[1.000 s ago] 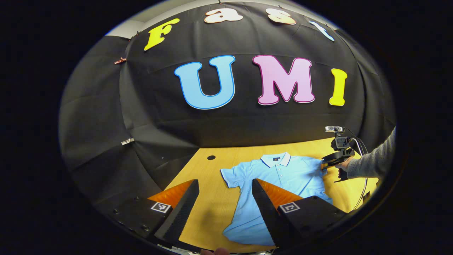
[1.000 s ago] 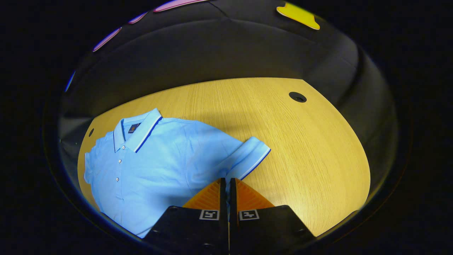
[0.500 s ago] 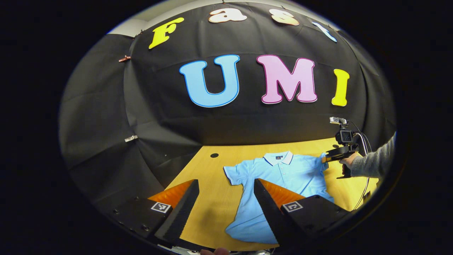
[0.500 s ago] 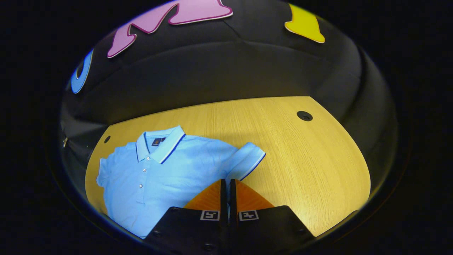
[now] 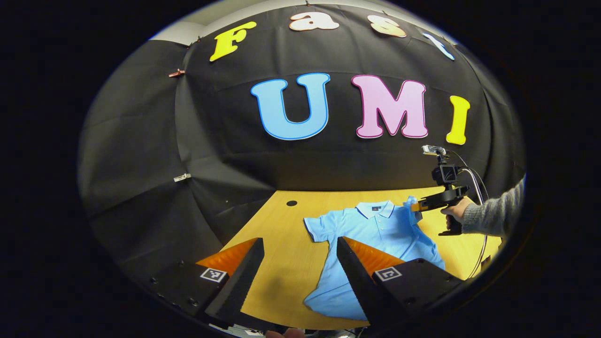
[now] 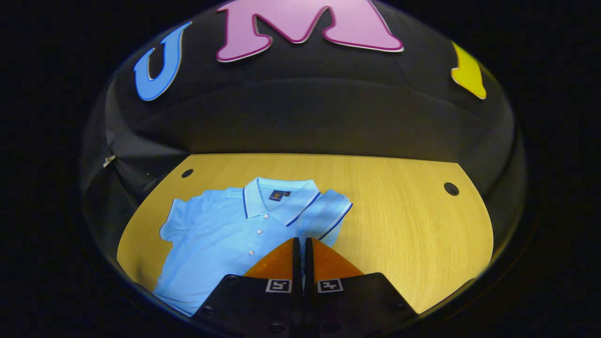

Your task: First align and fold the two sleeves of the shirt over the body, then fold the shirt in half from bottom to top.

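On the wooden surface lies the light blue polo shirt, front up, collar toward the booth wall, buttons showing. We judge it thin, soft and light: it will drape and crease, sag wherever it is unsupported, and could drag across the wood if pulled sideways instead of lifted. The banded cuffs and the collar look a bit firmer, so the best hold is at a cuff edge or hem corner, not mid-panel.

One sleeve is raised off the surface and leaning in beside the collar; the right gripper has its fingers pressed together on the fabric near that cuff. In the left gripper view that same right gripper shows farther off, held by a hand in a grey sleeve, with the cloth bunched at its tip.

The other sleeve lies flat and spread out on the surface. The left gripper hangs wide open above the surface, near the shirt's lower side, holding nothing. We'd take that flat sleeve at its cuff edge next.
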